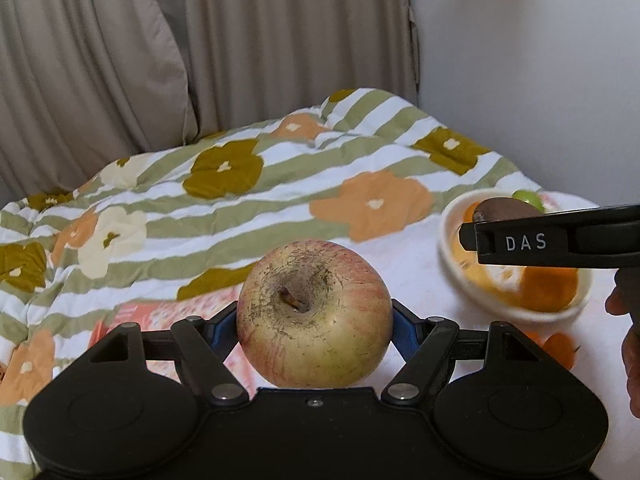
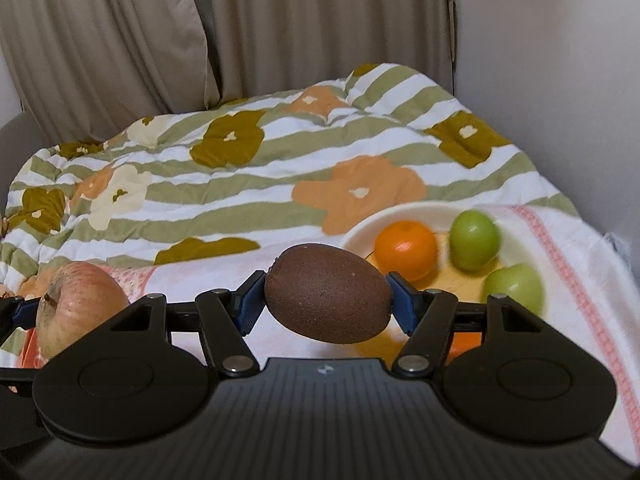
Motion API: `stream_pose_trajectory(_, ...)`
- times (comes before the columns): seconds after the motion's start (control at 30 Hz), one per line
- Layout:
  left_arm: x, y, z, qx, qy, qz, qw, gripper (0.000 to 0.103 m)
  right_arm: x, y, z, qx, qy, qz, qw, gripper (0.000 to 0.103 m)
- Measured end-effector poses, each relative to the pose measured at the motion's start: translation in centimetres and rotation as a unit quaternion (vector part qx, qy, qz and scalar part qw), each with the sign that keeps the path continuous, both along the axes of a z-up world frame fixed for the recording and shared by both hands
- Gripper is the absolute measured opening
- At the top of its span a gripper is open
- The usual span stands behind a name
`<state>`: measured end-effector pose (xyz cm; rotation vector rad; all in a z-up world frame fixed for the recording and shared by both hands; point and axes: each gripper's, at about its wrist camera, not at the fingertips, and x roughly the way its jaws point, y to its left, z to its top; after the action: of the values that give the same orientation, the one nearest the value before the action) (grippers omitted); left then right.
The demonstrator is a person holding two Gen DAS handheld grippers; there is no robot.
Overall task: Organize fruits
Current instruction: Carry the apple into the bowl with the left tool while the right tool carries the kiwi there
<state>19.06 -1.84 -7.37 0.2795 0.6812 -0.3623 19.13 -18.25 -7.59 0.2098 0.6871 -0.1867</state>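
My left gripper (image 1: 314, 326) is shut on a yellow-red apple (image 1: 314, 314), stem towards the camera, held above the white cloth. My right gripper (image 2: 326, 302) is shut on a brown kiwi (image 2: 328, 292), lengthwise between the blue pads. In the right wrist view the apple (image 2: 78, 304) shows at the lower left. A white bowl (image 2: 404, 216) beyond the kiwi holds an orange (image 2: 405, 249) and two green fruits (image 2: 474, 245) (image 2: 516, 286). In the left wrist view the bowl (image 1: 450, 236) lies at the right, partly behind the right gripper's black finger (image 1: 560, 242) and the kiwi (image 1: 506, 208).
A flowered, green-striped quilt (image 1: 248, 200) covers the bed behind the white cloth with pink trim (image 2: 560, 248). Beige curtains (image 2: 280, 28) hang at the back and a white wall (image 1: 540, 60) stands at the right. A hand (image 1: 630, 344) shows at the right edge.
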Motion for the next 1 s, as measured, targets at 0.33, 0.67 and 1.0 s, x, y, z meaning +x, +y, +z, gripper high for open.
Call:
stream_pose_trajectory(0.33, -0.1, -7.0, 1.1, -0.012, -0.002, -0.012, 0.9998, 0.078, -0.9, -7.5, 2.2, -0.003, -0.011, 0.004, 1.000, 0.079)
stream_pose_trajectory(0.67, 1.4, -12.9, -1.0, -0.019, 0.025, -0.013, 0.9994, 0.078, -1.3, -13.6, 1.6, -0.003, -0.004, 0.010, 1.000, 0.079)
stream_pose_trajectory(1.0, 2.8, -16.0, -3.9, -0.005, 0.050, 0.005, 0.9987, 0.078, -1.4, -16.9, -0.1, 0.007, 0.009, 0.026, 1.000, 0.079)
